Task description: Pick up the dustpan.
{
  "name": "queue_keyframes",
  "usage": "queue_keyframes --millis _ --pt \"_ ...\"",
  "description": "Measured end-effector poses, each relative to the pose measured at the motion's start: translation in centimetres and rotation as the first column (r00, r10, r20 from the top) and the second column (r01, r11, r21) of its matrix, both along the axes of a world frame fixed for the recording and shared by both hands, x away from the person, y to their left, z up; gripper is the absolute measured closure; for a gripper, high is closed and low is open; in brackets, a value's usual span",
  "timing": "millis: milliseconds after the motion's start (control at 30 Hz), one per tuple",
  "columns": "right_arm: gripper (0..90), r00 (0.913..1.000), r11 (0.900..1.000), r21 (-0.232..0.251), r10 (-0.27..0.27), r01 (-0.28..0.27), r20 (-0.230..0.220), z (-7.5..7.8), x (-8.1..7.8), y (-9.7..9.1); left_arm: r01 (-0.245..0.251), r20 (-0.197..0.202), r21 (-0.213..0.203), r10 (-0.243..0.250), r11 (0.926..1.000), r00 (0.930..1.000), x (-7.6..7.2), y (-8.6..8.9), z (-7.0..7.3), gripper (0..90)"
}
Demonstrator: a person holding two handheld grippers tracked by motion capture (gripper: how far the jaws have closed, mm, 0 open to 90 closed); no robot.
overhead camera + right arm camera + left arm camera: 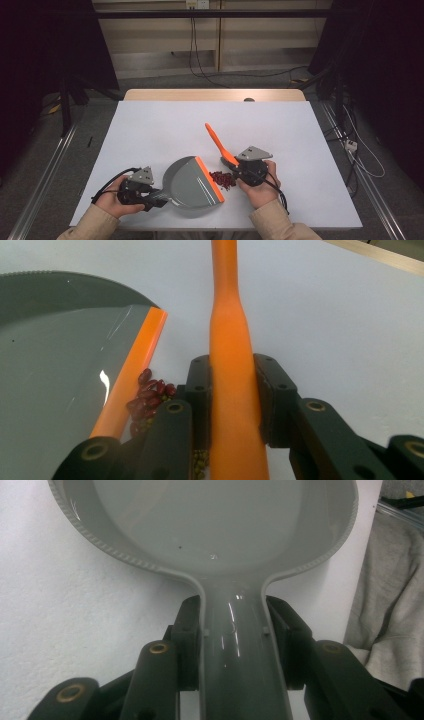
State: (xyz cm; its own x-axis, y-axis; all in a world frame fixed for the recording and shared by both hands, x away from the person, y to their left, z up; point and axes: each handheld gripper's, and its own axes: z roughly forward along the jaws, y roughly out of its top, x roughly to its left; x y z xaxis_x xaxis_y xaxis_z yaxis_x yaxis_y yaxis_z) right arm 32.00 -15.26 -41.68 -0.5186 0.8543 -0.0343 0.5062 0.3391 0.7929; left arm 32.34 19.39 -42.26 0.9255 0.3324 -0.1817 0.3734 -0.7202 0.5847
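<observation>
The grey dustpan [192, 182] lies flat on the white table [150, 130] at about 6 o'clock from the table's middle, its orange lip [210, 178] facing 3 o'clock toward a small heap of red beans [223, 178] that sits just beside that edge. The left gripper [159, 196] is clamped on the dustpan's handle [240, 650], both pads pressed against its sides in the left gripper view. The right gripper [235, 167] is closed tight on the orange brush handle [232, 390], whose free end points to roughly 11 o'clock across the table. The pan looks like light, stiff, glossy plastic, so it would likely slide on the smooth top unless pinned down by its narrow neck, which is where it is held now. The beans are hard, small and round, apt to roll or scatter under a fast stroke; a few greenish ones [200, 460] sit beneath the right jaws.
</observation>
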Motion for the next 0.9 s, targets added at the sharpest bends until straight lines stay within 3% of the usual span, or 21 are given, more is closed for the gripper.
queue_keyframes --millis 333,433,900 --pt "71.5 1.0 1.0 0.006 -0.006 0.006 -0.002 0.0 -0.2 0.3 -0.004 -0.01 0.023 0.004 0.9997 0.9999 -0.4 -0.6 0.0 62.3" --pt "71.5 0.9999 0.9996 0.028 -0.01 0.01 -0.007 0.0 -0.3 0.4 -0.006 -0.014 0.016 0.006 0.9998 0.9999 -0.4 -0.8 0.0 62.3" --pt "71.2 1.0 0.998 0.063 -0.005 0.005 -0.005 -0.2 -1.1 2.7 -0.023 -0.03 0.028 0.024 0.9993 0.9993 -0.4 -1.8 -0.1 62.3"
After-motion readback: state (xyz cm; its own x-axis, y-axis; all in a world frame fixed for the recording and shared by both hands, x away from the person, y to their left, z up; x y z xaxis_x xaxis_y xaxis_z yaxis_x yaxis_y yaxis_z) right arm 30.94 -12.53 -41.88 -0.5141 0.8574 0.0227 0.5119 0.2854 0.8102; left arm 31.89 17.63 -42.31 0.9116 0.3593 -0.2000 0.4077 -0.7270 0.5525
